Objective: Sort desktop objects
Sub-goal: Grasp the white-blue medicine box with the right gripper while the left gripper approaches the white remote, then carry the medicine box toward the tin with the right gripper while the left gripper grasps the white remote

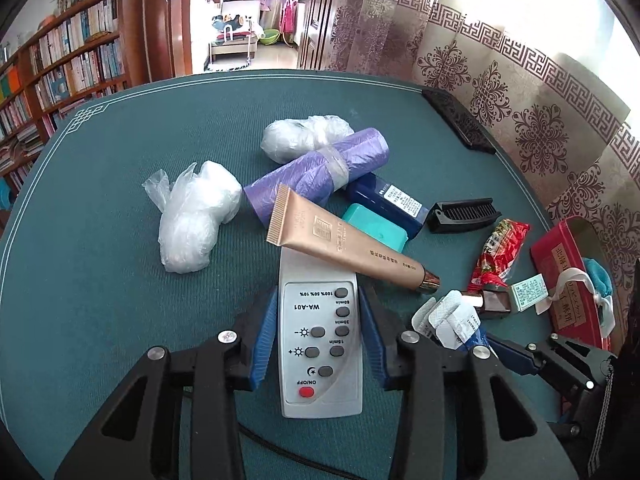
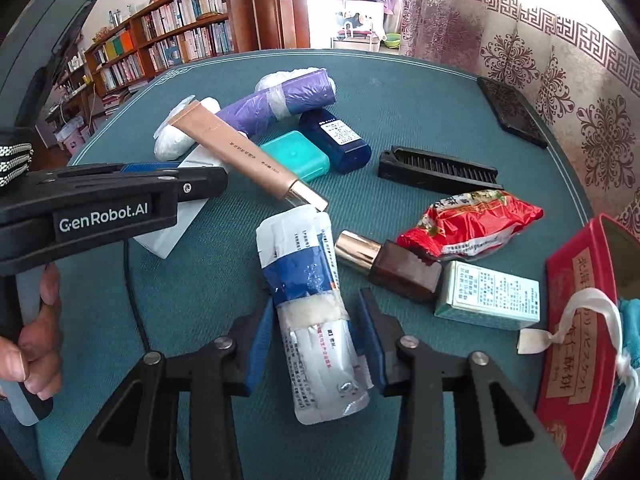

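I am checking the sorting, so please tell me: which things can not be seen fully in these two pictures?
- Remote control: far end under the gold tube, left view.
- Red box: cut off by the picture edge, right view.
- Teal case: partly behind the tube, left view.
- Green box: print too small to read.

Both views are bright with daylight, which seems to come through the pale patterned curtain (image 1: 520, 92) at the right, where the fabric blows out to white. The teal felt-covered counter (image 1: 120, 160) is evenly lit with soft, faint shadows. The shiny red foil snack packet (image 2: 472, 220) shows small glare spots. Fisheye distortion bends the counter's edge and the wooden bookshelf (image 1: 68, 60); corners vignette to black. Focus is sharp throughout.
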A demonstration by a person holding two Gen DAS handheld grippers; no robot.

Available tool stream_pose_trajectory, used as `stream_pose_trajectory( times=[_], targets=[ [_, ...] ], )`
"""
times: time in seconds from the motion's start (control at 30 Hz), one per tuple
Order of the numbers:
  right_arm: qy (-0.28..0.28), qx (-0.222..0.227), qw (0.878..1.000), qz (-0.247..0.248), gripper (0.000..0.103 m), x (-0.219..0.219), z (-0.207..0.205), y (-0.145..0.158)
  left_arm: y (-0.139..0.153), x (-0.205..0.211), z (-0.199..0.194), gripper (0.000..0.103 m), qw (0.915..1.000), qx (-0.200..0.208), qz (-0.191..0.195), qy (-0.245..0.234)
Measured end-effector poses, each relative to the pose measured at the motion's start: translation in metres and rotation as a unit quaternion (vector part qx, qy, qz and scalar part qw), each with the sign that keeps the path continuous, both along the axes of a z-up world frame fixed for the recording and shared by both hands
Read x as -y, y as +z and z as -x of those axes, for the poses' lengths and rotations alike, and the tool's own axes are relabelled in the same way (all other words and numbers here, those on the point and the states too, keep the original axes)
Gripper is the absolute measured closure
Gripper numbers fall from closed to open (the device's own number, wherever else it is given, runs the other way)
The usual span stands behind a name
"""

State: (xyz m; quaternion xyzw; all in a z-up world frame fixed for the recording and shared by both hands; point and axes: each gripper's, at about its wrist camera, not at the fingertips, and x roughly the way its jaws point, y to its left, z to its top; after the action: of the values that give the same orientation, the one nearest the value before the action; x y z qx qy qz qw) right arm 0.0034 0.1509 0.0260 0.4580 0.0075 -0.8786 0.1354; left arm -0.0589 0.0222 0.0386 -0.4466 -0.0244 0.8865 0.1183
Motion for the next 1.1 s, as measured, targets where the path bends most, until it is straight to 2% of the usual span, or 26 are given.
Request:
stream_pose_trajectory(
  times=[0.27, 0.47, 0.7, 0.87, 1.0, 1.1],
  targets=[
    [-0.052, 0.01, 0.991, 0.121, 0.068, -0.041, -0.026, 0.014, 0.017, 0.012, -0.005, 0.06, 0.9987, -0.003, -0.05, 0.004],
    [-0.085, -0.029, 0.985, 0.146, 0.068, -0.063, -0.051, 0.043, 0.036, 0.019, -0.013, 0.06, 0.9976, -0.028, -0.062, 0.015],
    [-0.144, -0.093, 0.98, 0.104, 0.068, -0.086, -0.077, 0.073, 0.051, 0.03, -0.023, 0.06, 0.9961, -0.048, -0.067, 0.031],
    [-0.202, -0.129, 0.969, 0.06, 0.068, -0.109, -0.096, 0.087, 0.06, 0.034, -0.032, 0.06, 0.9951, -0.058, -0.07, 0.038],
    [-0.249, -0.132, 0.959, 0.017, 0.068, -0.131, -0.108, 0.087, 0.067, 0.023, -0.04, 0.06, 0.9954, -0.063, -0.067, 0.025],
    [-0.278, -0.118, 0.953, 0.015, 0.068, -0.149, -0.113, 0.079, 0.072, 0.007, -0.047, 0.06, 0.9957, -0.066, -0.064, 0.004]
  ],
)
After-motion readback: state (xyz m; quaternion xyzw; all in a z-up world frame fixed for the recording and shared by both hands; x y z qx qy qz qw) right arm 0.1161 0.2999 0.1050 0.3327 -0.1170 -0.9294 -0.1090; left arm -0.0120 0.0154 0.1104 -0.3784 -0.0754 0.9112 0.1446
